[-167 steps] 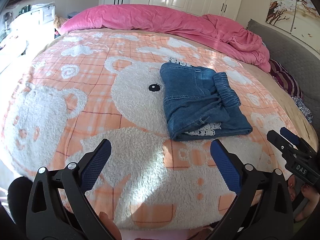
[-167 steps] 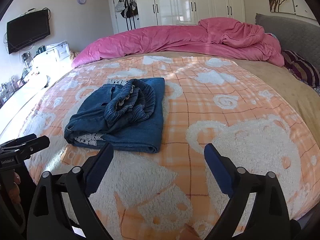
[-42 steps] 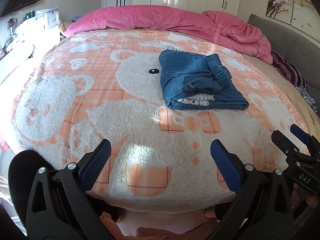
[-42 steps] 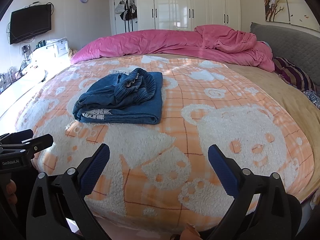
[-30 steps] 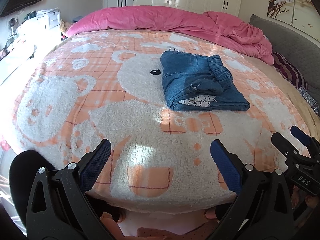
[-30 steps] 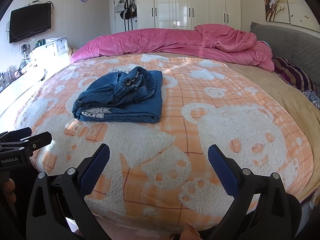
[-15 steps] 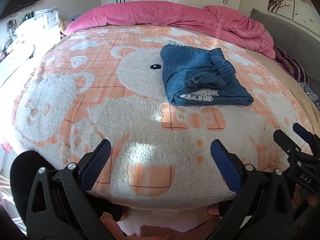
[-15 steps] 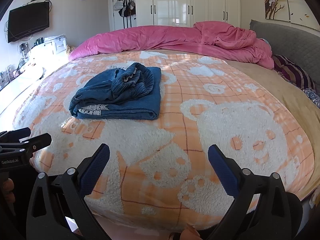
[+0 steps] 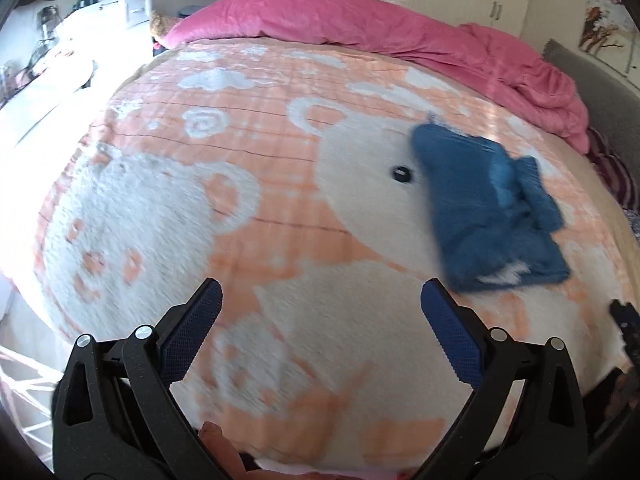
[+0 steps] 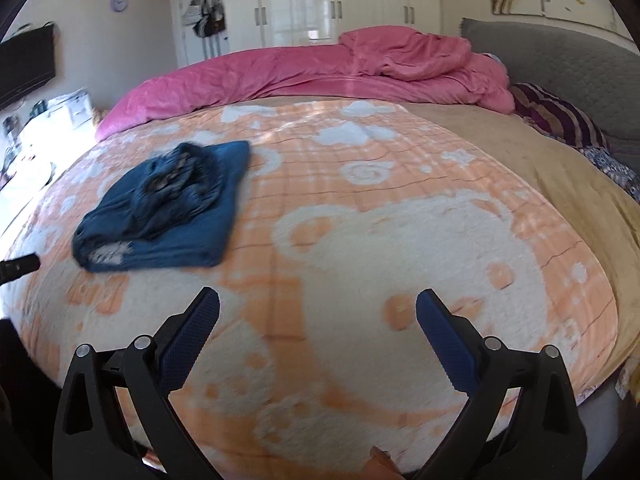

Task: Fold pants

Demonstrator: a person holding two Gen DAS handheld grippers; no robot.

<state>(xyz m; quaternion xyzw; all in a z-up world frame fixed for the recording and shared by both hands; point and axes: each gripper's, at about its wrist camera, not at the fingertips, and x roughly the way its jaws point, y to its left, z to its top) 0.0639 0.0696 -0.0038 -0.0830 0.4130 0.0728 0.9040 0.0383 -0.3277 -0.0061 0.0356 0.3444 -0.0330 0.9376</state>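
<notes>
Blue denim pants (image 9: pixel 492 212) lie folded in a compact stack on the peach and white bear blanket (image 9: pixel 280 208), with a white patterned lining showing at the near edge. They also show in the right wrist view (image 10: pixel 164 208). My left gripper (image 9: pixel 320 300) is open and empty, low over the blanket's near edge, left of the pants. My right gripper (image 10: pixel 318 308) is open and empty, to the right of the pants. Both views are motion blurred.
A rumpled pink duvet (image 10: pixel 320 72) lies across the far side of the bed. A grey headboard (image 10: pixel 560 64) and striped pillow (image 10: pixel 560 120) are at the right. A white desk (image 9: pixel 60 64) stands left of the bed. Wardrobes line the back wall.
Both grippers have swung outward, the left one leftward and the right one rightward, so the pants slid toward the frame edges. The pants have not moved. Both grippers stay open.
</notes>
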